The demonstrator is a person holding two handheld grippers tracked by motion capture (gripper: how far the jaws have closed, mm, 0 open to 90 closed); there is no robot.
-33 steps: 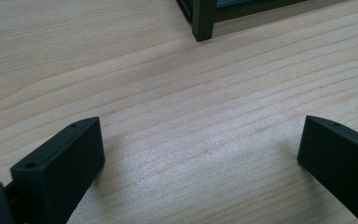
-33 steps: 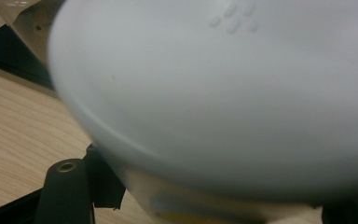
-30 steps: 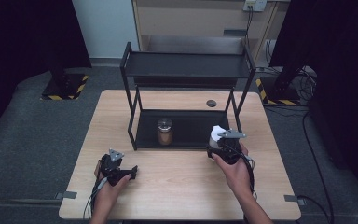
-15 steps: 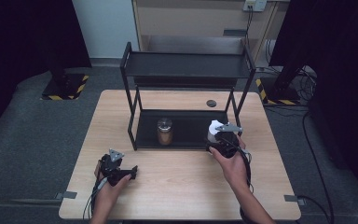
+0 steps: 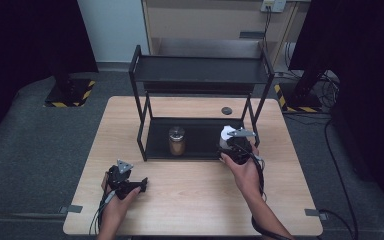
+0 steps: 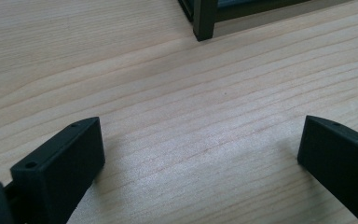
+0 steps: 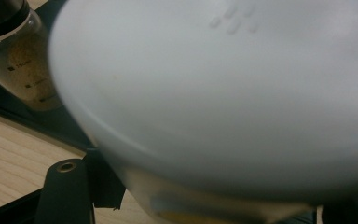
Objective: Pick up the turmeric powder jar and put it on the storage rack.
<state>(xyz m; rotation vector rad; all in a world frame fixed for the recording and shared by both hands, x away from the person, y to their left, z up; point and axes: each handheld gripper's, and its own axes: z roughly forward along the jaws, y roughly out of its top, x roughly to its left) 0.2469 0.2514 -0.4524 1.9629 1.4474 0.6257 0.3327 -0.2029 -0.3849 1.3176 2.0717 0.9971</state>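
- A light wooden table (image 5: 195,200) sits in the lower middle of the high view, its grain running side to side, with a small dark round disc (image 5: 226,110) set into it near the far edge.
- A black two-tier metal rack (image 5: 200,75) stands on the far half of the table; its upper shelf is bare and its lower tray lies flat on the wood.
- A glass jar (image 5: 176,141) with a metal lid and brownish contents stands upright on the lower tray, left of centre.
- The right gripper (image 5: 235,145), at the centre right of the high view, is clamped on a white container (image 5: 227,133), holding it at the right end of the lower tray, well apart from the jar.
- In the right gripper view the white container (image 7: 223,93) is blurred and very close; the jar (image 7: 18,60) sits at the upper left.
- The left gripper (image 5: 130,186) rests low over the table at the lower left of the high view, its jaws spread wide with nothing between them.
- In the left gripper view bare wood (image 6: 186,121) lies between the jaws, and a rack leg (image 6: 204,21) stands at the top.
- Dark grey carpet (image 5: 35,145) surrounds the table; black curtains hang at the upper left and right.
- A pale wall and a beige cabinet (image 5: 205,25) fill the top centre, with yellow-black hazard tape (image 5: 70,102) on the floor and cables (image 5: 330,145) at the right.
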